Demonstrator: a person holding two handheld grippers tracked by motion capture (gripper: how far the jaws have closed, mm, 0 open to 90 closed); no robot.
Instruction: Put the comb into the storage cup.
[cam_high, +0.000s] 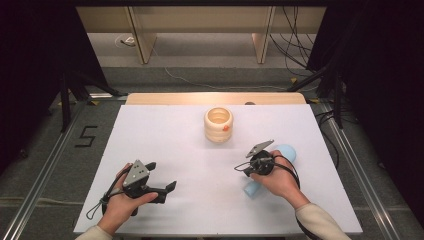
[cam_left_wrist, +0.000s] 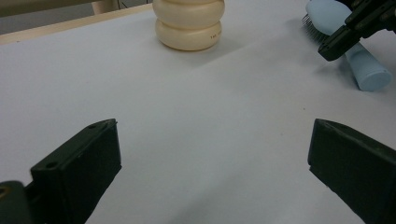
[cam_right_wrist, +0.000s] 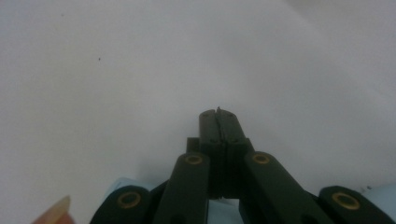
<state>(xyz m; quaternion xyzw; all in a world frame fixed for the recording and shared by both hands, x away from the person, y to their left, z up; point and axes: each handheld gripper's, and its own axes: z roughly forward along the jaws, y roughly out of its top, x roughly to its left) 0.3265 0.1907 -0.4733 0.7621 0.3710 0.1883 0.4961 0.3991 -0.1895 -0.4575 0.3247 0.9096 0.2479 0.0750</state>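
So right gripper pinched empty, hovering above blue hairbrush near desk's right edge; left gripper gaping, idle. Next: spread jaws, grab handle.

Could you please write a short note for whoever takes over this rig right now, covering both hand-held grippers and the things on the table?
Left hand-held gripper: open, nothing between its jaws, resting low at the near left of the white table.
Right hand-held gripper: shut, nothing between its jaws, positioned over the light blue hairbrush.
Hairbrush: lying flat on the table at the right, handle toward the person, bristle head away.
Cream ribbed holder: upright at the far centre, apart from the brush; it looks empty.
Done: nothing picked up so far.
Left: probably open the right gripper, grasp the brush and move it, perhaps to the holder.
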